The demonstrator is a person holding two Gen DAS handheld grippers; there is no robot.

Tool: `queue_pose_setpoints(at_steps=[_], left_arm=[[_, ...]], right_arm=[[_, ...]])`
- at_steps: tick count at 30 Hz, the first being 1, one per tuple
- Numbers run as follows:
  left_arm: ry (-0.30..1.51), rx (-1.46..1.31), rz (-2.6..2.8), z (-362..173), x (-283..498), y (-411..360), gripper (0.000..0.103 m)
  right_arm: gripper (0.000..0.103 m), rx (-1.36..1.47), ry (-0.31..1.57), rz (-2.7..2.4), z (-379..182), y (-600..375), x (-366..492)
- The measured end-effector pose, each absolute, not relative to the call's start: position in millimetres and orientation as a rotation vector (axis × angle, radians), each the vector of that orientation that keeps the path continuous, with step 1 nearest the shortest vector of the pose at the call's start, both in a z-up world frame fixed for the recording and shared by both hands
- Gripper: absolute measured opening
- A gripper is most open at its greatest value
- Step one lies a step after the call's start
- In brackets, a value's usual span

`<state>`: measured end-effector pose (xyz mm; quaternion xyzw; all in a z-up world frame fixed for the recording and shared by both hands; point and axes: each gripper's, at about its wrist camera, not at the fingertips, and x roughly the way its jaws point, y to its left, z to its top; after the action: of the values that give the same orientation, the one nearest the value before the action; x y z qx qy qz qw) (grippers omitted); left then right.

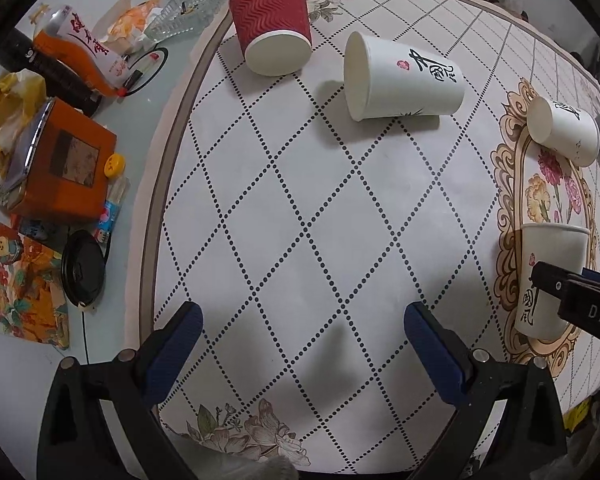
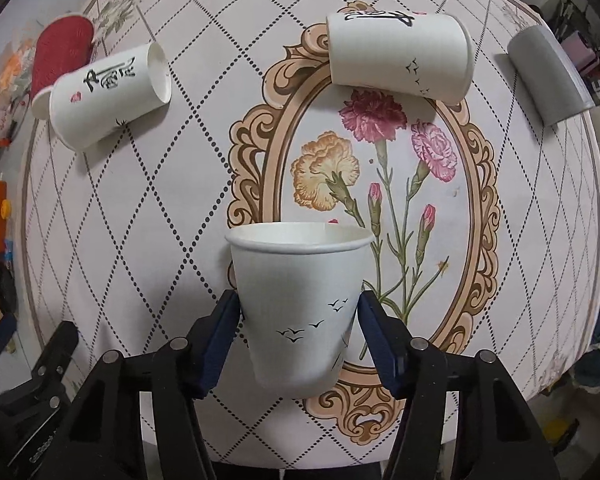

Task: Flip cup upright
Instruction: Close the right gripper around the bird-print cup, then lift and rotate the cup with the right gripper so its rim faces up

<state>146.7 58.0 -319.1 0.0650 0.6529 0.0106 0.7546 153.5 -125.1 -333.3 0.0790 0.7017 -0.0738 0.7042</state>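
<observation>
White cup (image 2: 300, 304) between the blue pads (image 2: 216, 344) — black birds; red ribbed cup (image 2: 62, 54) far left; cloth (image 2: 180, 208) — dotted diamonds, carnations.

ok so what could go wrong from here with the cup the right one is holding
The right gripper pinches the thin white paper cup low on its wall; squeezing harder could crush it. A release before the base sits flat on the tablecloth could tip it over. The left gripper is open and empty, so nothing would catch it.
</observation>
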Motion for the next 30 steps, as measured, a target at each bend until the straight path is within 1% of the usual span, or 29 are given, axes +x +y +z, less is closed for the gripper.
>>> queue_pose_setpoints(at_steps=[3,8,13,19,22,25,30], left_arm=[[1.435,0.134,0.029,-321.6,149.1,60.3,0.103],[1.446,0.092,0.032,-328.1,156.8,65.9,0.103],[1.432,0.088,0.044,-335.9,169.7,67.3,0.103],[1.425,0.102,0.033,-346.8,178.9,65.0,0.103],[1.426,0.115,0.024,-349.5,177.2,64.2,0.103],[1.427,0.130,0.008,-351.2,172.7,66.2,0.103],[1.421,0.154,0.000,-349.3,161.5,70.0,0.103]], right_arm=[[0.063,0.256,1.514,-0.138,-327.0,-134.3,148.1],[0.063,0.311,1.347,-0.126,-308.8,-144.1,148.3],[0.062,0.305,1.189,-0.155,-301.3,-149.1,157.7],[0.062,0.196,0.999,-0.197,-316.7,-127.8,159.9],[0.062,0.136,0.945,-0.205,-319.3,-116.6,151.7],[0.062,0.121,0.938,-0.209,-321.4,-112.6,137.6],[0.062,0.179,0.900,-0.218,-318.7,-117.6,113.8]])
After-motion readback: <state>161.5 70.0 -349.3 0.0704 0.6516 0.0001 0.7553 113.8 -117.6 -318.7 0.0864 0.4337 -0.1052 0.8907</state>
